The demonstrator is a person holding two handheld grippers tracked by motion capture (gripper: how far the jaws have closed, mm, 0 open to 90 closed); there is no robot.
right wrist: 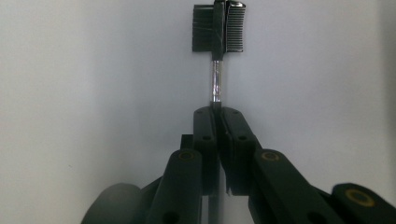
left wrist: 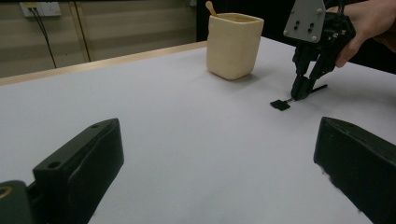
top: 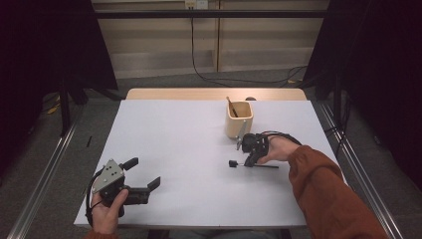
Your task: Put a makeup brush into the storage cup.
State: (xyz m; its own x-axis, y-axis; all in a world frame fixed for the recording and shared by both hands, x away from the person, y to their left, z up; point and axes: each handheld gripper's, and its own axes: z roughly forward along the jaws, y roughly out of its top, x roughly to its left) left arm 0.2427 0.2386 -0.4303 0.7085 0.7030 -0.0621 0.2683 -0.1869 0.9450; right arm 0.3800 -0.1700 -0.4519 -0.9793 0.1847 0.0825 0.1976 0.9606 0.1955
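A small black brush-comb tool (top: 233, 163) with a thin metal neck lies on the white table (top: 174, 134), right of the middle. My right gripper (top: 248, 161) points down at it and is shut on its handle. In the right gripper view the jaws (right wrist: 217, 112) meet around the neck, with the brush head (right wrist: 218, 28) lying just beyond them. The left gripper view shows that gripper (left wrist: 299, 92) pinching the tool (left wrist: 280, 104) on the table. My left gripper (top: 144, 173) rests near the front left edge, open with nothing between its jaws (left wrist: 219, 158).
A cream square cup (top: 239, 118) stands just behind the right gripper, with a wooden stick (top: 231, 106) leaning inside it. The left gripper view has the cup (left wrist: 232, 44) at the far centre. A wooden strip borders the table's far edge (top: 214, 93).
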